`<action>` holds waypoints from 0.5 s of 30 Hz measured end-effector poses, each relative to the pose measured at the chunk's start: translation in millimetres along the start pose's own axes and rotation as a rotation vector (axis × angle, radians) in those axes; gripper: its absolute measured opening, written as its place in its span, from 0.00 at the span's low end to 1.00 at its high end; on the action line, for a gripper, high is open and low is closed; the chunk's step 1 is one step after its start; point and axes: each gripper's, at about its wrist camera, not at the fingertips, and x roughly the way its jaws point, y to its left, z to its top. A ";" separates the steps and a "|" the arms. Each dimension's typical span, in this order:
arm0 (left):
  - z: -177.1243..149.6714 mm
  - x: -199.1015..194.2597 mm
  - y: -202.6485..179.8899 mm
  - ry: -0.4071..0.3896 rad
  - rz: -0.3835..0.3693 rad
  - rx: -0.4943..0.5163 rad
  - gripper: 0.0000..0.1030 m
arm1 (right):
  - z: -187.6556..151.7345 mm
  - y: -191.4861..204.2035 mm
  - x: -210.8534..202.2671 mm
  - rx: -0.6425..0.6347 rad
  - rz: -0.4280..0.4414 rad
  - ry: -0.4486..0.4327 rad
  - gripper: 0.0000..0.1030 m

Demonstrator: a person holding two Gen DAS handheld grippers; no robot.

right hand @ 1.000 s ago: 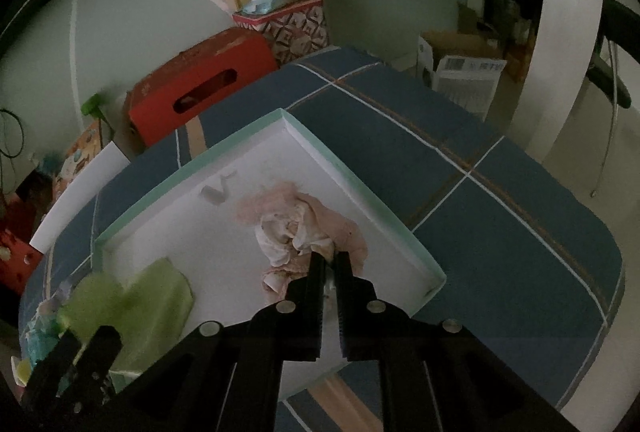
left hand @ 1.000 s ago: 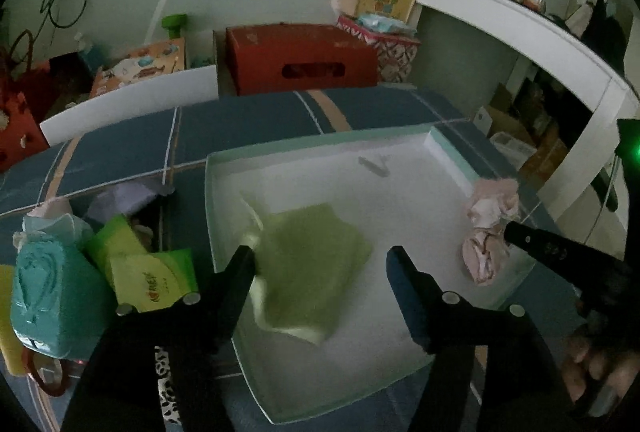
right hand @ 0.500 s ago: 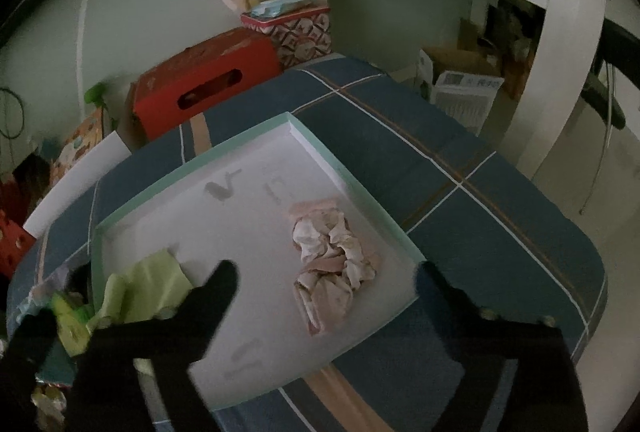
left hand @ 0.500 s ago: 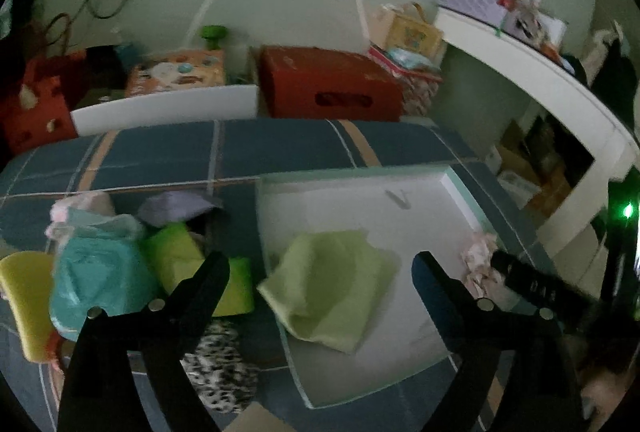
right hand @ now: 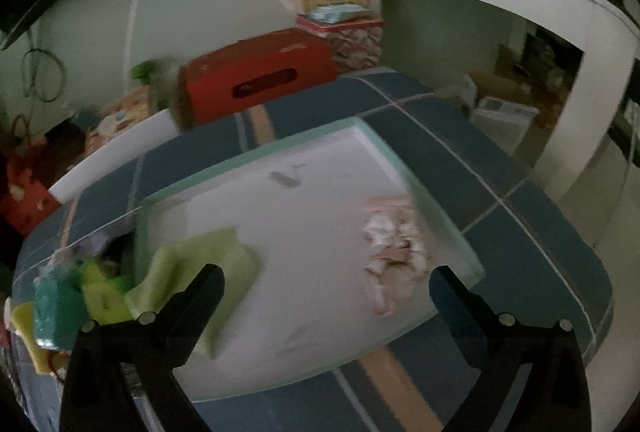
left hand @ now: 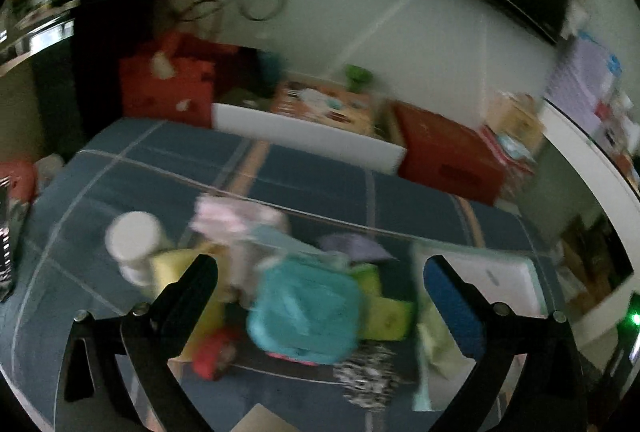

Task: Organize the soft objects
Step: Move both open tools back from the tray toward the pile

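On the left wrist view everything is smeared by motion blur, so the heap of soft things on the blue checked tablecloth (left hand: pixel 312 187) is hard to separate. I can count one teal plastic-wrapped pack (left hand: pixel 306 314), two yellow-green packets (left hand: pixel 386 312), one pale pink bundle (left hand: pixel 236 218), one lilac piece (left hand: pixel 352 246), one black-and-white spotted cloth (left hand: pixel 370 376) and one red item (left hand: pixel 212 352), which I cannot identify. One white cylinder (left hand: pixel 134 244) stands beside the heap. The left gripper (left hand: pixel 320 280) has just been opening; its jaws are wide apart above the heap and hold nothing.

The shallow white tray with mint-green rim (right hand: pixel 404 159) is cut off at the right in the left view, and fully visible in the right one. Two soft things lie inside it: one light green folded cloth (right hand: pixel 218 264), partly hidden behind a finger, and one crumpled pink-and-white cloth (right hand: pixel 390 252) near the right rim. The right gripper (right hand: pixel 326 286) is spread wide over the tray, empty.
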 end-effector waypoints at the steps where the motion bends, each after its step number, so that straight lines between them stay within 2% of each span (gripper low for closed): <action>1: 1.1 -2.0 7.0 -0.004 0.019 -0.010 0.99 | -0.5 6.2 -2.1 -0.012 0.013 -0.003 1.00; 5: 7.5 -12.8 36.4 -0.027 0.098 -0.051 1.00 | -6.1 37.9 -9.5 -0.075 0.078 -0.009 1.00; 8: 6.9 -16.2 54.1 -0.015 0.137 -0.073 0.99 | -13.0 63.8 -12.9 -0.123 0.133 0.003 1.00; 15: -5.0 -23.1 76.1 -0.021 0.166 -0.107 1.00 | -37.5 116.6 -19.2 -0.250 0.204 0.039 1.00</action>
